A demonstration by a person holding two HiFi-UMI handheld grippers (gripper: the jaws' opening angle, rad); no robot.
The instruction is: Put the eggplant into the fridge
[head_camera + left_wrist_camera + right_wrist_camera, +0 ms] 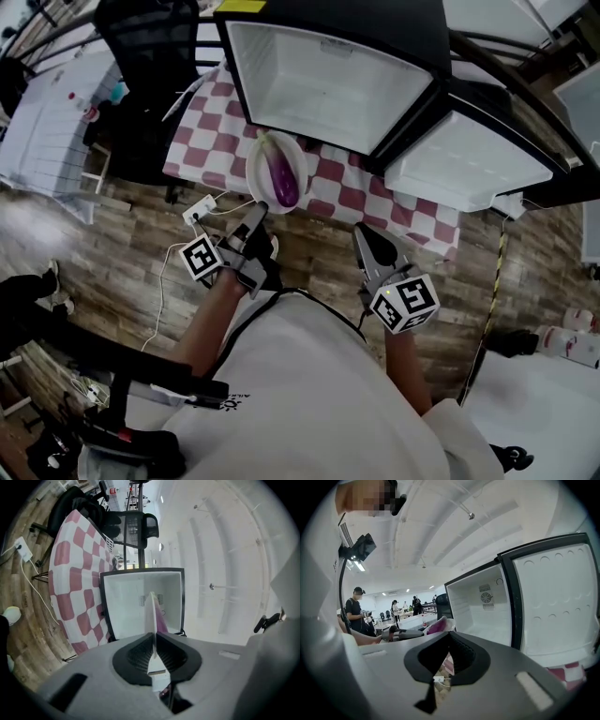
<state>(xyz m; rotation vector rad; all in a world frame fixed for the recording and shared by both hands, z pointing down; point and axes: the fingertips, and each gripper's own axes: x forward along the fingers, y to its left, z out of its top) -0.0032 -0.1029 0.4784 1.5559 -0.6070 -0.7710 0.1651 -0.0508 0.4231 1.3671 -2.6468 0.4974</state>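
Purple and glossy, the eggplant (282, 178) lies loose on a smooth white plate (259, 171), just in front of the open fridge (328, 80). The left claw (254, 216) is clamped on the plate's thin rim alone. A tilt could roll the rounded eggplant off, or the slick rim could slip free. The right claw (366, 236) is closed and empty. The plate could also strike the fridge's hard edge above the checked-cloth desk (211, 127).

A long purple eggplant (281, 178) is lying on a round white plate (253, 173).
The open white fridge (328, 80) is standing behind it on the red-checked tabletop (202, 122).
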